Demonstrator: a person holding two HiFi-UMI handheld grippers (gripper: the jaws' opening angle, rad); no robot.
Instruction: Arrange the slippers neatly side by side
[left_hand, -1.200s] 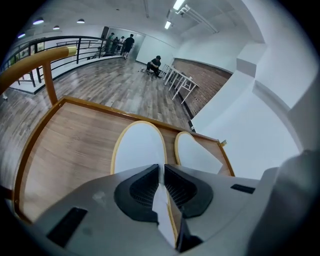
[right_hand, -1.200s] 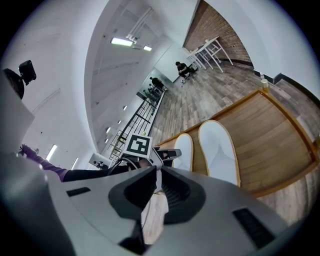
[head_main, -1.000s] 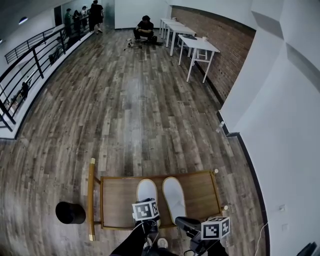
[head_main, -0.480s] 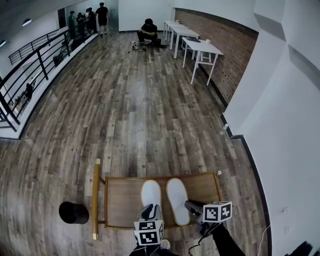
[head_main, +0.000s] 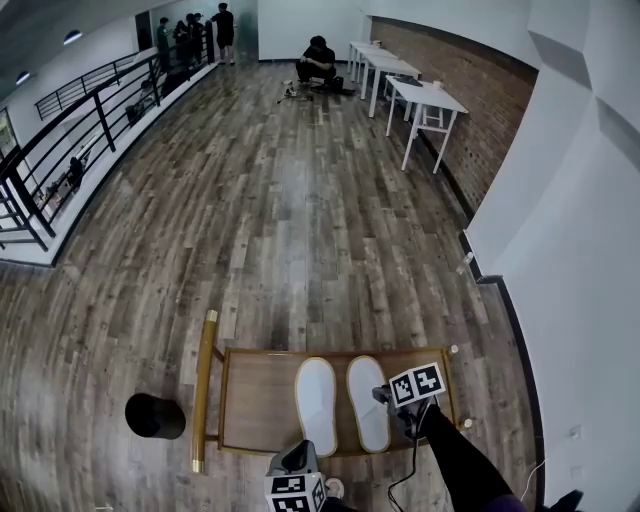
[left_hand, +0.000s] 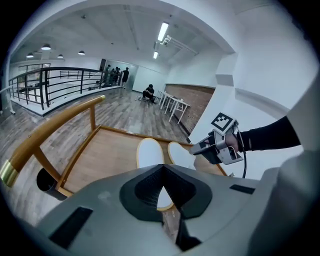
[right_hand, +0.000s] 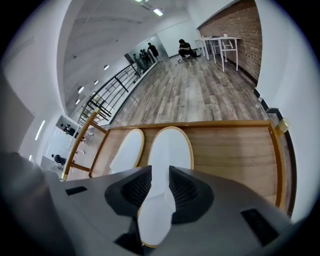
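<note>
Two white slippers lie side by side, toes away from me, on the wooden chair seat (head_main: 258, 400). In the head view the left slipper (head_main: 316, 402) sits beside the right slipper (head_main: 367, 402). My right gripper (head_main: 392, 398) hovers over the right slipper's outer edge. In the right gripper view its jaws are opening, and the right slipper (right_hand: 170, 147) lies flat between and under them; the left slipper (right_hand: 127, 150) is beside it. My left gripper (head_main: 297, 460) is pulled back at the seat's near edge, shut on nothing (left_hand: 162, 172). It looks at both slippers (left_hand: 150, 152) and the right gripper (left_hand: 212, 147).
The chair's curved wooden backrest (head_main: 205, 385) rises along the seat's left side. A black round object (head_main: 155, 415) stands on the floor left of the chair. A white wall (head_main: 560, 300) runs close on the right. White tables (head_main: 425, 100), a railing (head_main: 60, 160) and people are far off.
My right gripper has moved forward from the near edge to the right slipper, and its jaws have spread. My left gripper has drawn back from the left slipper's heel.
</note>
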